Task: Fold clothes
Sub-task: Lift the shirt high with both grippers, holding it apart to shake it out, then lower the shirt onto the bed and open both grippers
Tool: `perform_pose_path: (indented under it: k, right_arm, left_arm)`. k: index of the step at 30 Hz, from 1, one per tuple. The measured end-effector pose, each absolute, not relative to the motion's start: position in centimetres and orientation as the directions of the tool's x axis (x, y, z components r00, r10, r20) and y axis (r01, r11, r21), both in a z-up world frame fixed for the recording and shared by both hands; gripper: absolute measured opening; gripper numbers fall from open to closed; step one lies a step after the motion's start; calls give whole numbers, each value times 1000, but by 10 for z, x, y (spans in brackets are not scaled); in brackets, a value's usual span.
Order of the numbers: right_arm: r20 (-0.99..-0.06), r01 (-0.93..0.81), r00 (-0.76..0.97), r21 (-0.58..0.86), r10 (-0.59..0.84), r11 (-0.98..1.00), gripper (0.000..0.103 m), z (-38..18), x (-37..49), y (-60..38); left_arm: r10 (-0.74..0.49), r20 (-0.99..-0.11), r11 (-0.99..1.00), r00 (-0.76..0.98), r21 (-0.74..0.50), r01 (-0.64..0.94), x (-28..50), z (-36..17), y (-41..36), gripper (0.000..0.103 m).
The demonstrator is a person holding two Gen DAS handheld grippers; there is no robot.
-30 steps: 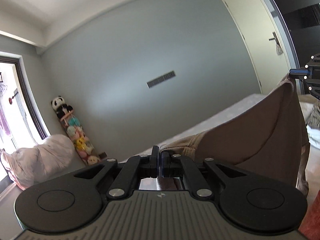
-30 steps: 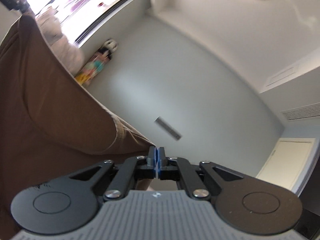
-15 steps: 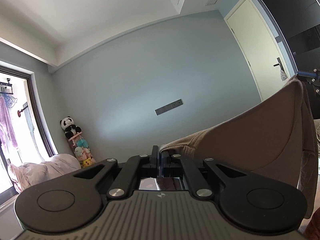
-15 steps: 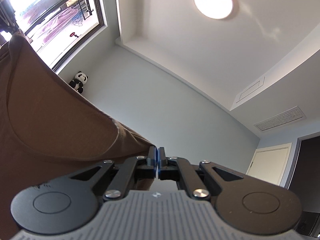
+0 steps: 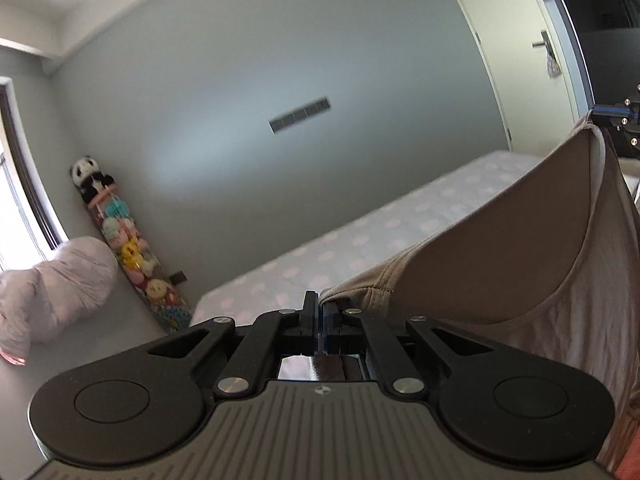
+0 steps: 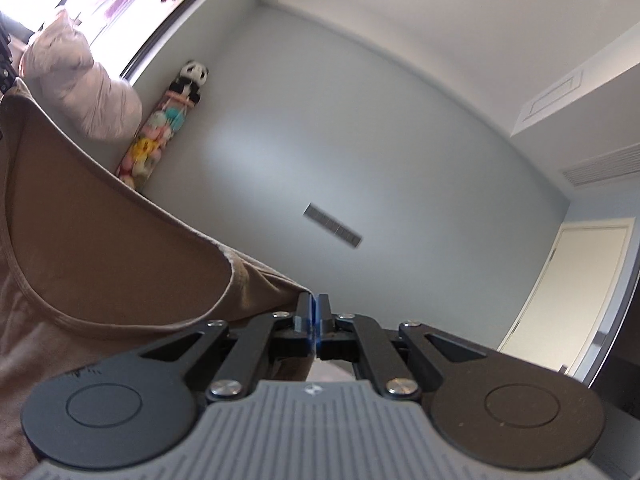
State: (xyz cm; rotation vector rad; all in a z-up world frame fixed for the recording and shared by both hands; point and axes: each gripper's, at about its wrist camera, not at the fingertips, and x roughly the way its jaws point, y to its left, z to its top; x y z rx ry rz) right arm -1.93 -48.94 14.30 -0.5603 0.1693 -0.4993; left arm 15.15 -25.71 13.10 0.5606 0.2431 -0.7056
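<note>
Left gripper (image 5: pixel 319 307) clamped on one shoulder of brown shirt (image 5: pixel 516 264), right gripper (image 6: pixel 314 309) pinched on the other shoulder, neckline sagging between them, held above patterned bed (image 5: pixel 360 240), plush toy column (image 5: pixel 128 240) in corner.

daylight from window (image 6: pixel 120 12), blown out to white glare w/ purple tint. grey wall (image 5: pixel 280 80) evenly lit, soft bright patch mid-wall, shadows weak. strong fisheye bend at edges, dark corner vignette. right wrist view slightly motion-blurred; the plush toy stack (image 6: pixel 160 136) smeared, left view sharper.
</note>
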Motion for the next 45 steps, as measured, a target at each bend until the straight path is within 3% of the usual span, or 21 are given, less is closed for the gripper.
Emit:
perform_pose_path:
  k: [15, 23, 28, 33, 36, 38, 41, 45]
  right_arm:
    - [-335, 283, 784, -557, -522, 781, 2, -35, 207, -596]
    - [-537, 178, 703, -501, -465, 847, 2, -139, 277, -636]
    - [-609, 150, 663, -461, -435, 875, 2, -185, 284, -645]
    - [-640, 166, 658, -392, -398, 905, 5, -196, 287, -655]
    - [-640, 222, 668, -316, -380, 923, 19, -183, 282, -662]
    - [-636, 259, 677, -266, -371, 929, 19, -169, 267, -664]
    - [-646, 313, 674, -190, -359, 930, 19, -151, 232, -663]
    - [-682, 390, 656, -62, -324, 919, 20, -134, 173, -659]
  left_arm:
    - [-413, -629, 615, 658, 340, 711, 339, -34, -379, 0]
    - [-330, -756, 606, 566, 290, 741, 389, -131, -428, 0]
    - [-289, -797, 601, 530, 280, 748, 408, -175, -444, 0]
    - [-301, -791, 607, 533, 271, 747, 405, -179, -439, 3]
    - [-298, -789, 607, 537, 278, 745, 398, -168, -432, 23]
    - [-321, -781, 630, 535, 246, 736, 392, -156, -417, 32]
    - [-351, -771, 672, 532, 189, 716, 374, -133, -386, 40]
    - [-329, -787, 743, 522, 125, 657, 346, -113, -337, 42]
